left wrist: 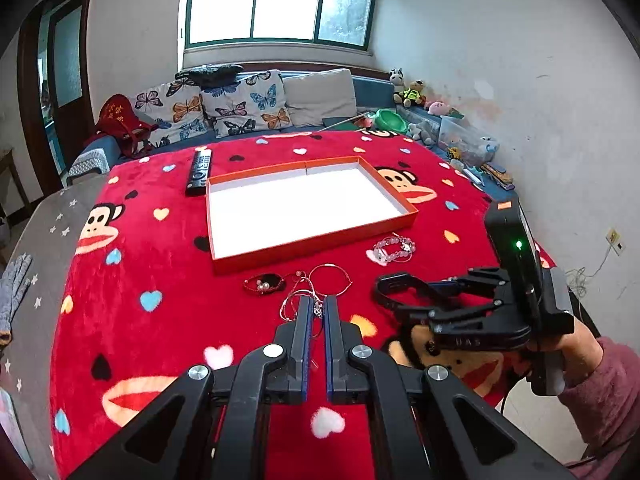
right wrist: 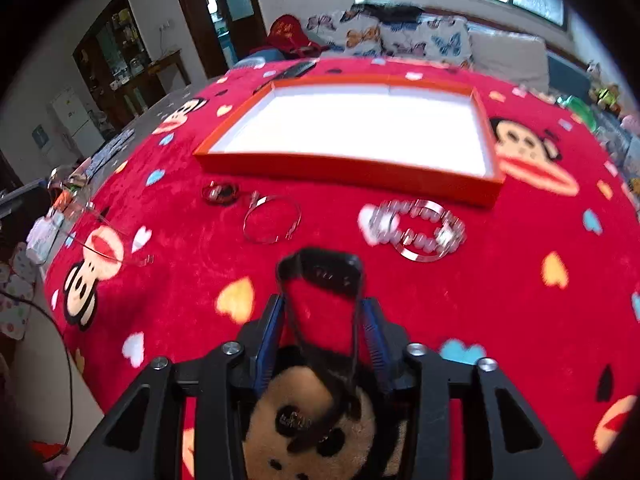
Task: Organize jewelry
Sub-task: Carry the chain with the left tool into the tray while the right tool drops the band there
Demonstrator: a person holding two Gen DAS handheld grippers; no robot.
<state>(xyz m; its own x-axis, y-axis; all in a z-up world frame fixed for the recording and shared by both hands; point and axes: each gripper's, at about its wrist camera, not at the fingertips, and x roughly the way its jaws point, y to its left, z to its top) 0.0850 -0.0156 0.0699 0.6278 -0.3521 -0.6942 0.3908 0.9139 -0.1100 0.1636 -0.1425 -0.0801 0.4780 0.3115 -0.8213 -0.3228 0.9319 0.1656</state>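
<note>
- The left gripper (left wrist: 315, 304) has its jaws closed on a thin silver chain (left wrist: 298, 294); the chain loops out just in front of the fingertips and partly to their left, above the red blanket (left wrist: 160, 320).
- The right gripper (right wrist: 322, 308) has its jaws about half apart with a black watch-like band (right wrist: 320, 268) standing between them; the band sides lie along both pads, but the blurred picture does not show whether the pads press it.
- Just beyond the left jaws lies a thin silver bangle (left wrist: 330, 280); to the left of it a red bracelet with pearls (left wrist: 264, 283); further to the right a pink bead bracelet (left wrist: 394, 248).
- The orange tray (left wrist: 316, 246) with white inside lies beyond all this jewelry, well ahead of both jaws; nothing shows inside it.
- A black remote control (left wrist: 199, 172) lies beside the far left corner of the tray.
</note>
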